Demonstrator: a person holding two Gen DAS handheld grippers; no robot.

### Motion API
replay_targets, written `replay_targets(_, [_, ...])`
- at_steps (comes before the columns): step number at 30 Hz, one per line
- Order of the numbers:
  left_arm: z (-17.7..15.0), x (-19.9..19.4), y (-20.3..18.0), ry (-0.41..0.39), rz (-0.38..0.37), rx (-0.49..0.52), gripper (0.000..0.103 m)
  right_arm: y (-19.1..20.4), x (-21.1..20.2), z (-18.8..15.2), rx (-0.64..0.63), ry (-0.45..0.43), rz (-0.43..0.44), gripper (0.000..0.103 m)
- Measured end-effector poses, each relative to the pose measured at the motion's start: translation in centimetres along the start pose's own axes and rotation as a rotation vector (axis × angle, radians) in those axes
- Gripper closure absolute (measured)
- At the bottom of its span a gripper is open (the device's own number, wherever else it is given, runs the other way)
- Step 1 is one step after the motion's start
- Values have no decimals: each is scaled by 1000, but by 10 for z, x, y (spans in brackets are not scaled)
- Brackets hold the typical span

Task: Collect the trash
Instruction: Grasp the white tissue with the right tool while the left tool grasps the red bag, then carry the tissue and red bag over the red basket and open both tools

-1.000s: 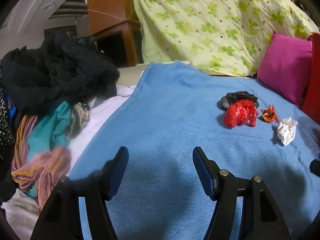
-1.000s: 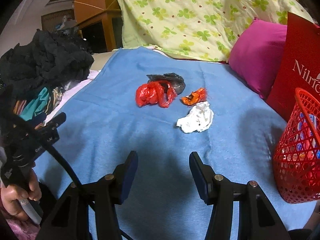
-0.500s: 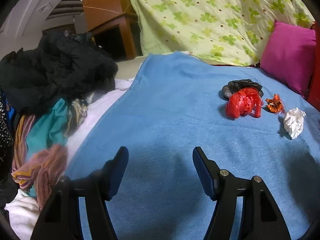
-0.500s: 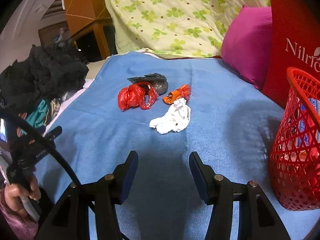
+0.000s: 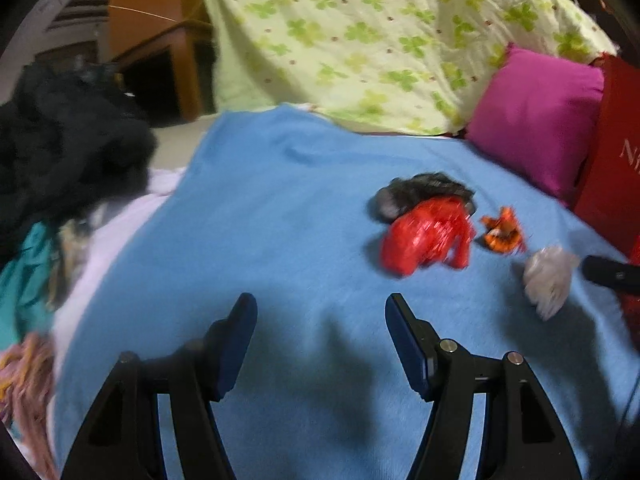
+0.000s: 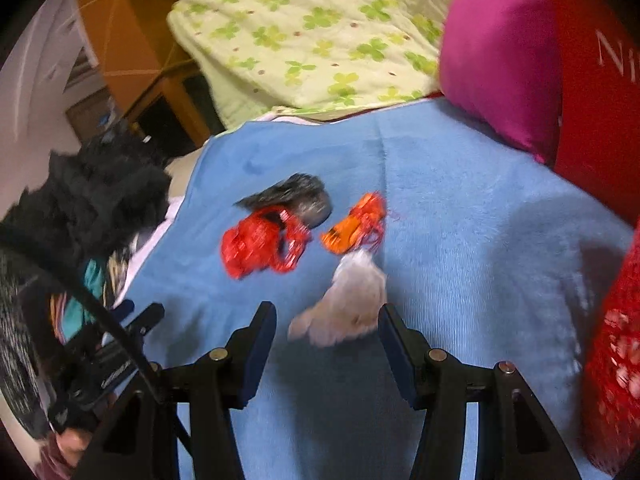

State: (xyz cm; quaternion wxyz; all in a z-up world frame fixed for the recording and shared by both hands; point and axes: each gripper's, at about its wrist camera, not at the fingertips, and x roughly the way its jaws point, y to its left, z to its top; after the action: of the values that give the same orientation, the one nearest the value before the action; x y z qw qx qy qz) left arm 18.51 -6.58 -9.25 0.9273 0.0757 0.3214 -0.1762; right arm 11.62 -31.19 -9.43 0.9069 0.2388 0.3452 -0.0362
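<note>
- Open blue blanket (image 5: 280,208) ahead of left gripper (image 5: 320,332); clothes pile (image 5: 68,152) along left edge, pink pillow (image 5: 536,116) and red basket (image 6: 616,344) at right.
- Left gripper: jaws spread wide, holding nothing, well short of red bag (image 5: 428,236).
- Right gripper (image 6: 327,330): jaws apart, either side of white wad (image 6: 352,304), pads not pressing.
- Orange wrapper (image 6: 356,224) and dark bag (image 6: 300,196) just beyond.

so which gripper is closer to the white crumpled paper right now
Right. The right gripper has its open jaws just short of the white crumpled paper, framing it. The left gripper is farther back, with the paper off to its right.
</note>
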Motion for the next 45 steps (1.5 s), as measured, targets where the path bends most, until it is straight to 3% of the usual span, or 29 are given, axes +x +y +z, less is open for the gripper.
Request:
replay_targets(8, [48, 52, -32, 45, -144, 101, 29, -24, 49, 12, 152, 130, 17, 49])
replay_targets(9, [50, 57, -36, 54, -158, 110, 29, -25, 53, 10, 155, 150, 16, 52])
replay_targets(10, [54, 65, -43, 72, -180, 121, 29, -27, 56, 8, 155, 161, 14, 63])
replay_targets(15, [63, 101, -61, 178, -241, 125, 30, -29, 56, 10, 151, 165, 34, 73])
replay_targets(17, [64, 109, -62, 209, -267, 102, 53, -27, 52, 12, 128, 147, 26, 73])
replay_targets(21, [63, 99, -63, 205, -253, 66, 60, -16, 36, 15, 74, 87, 38, 73])
replay_targets(27, [64, 33, -49, 108, -188, 11, 61, -6, 1, 22, 5, -29, 57, 73])
replay_targets(37, [69, -111, -61, -121, 80, 74, 61, 11, -81, 20, -128, -217, 123, 73])
replay_targets(45, [64, -164, -97, -209, 162, 134, 61, -8, -150, 4, -184, -324, 150, 73])
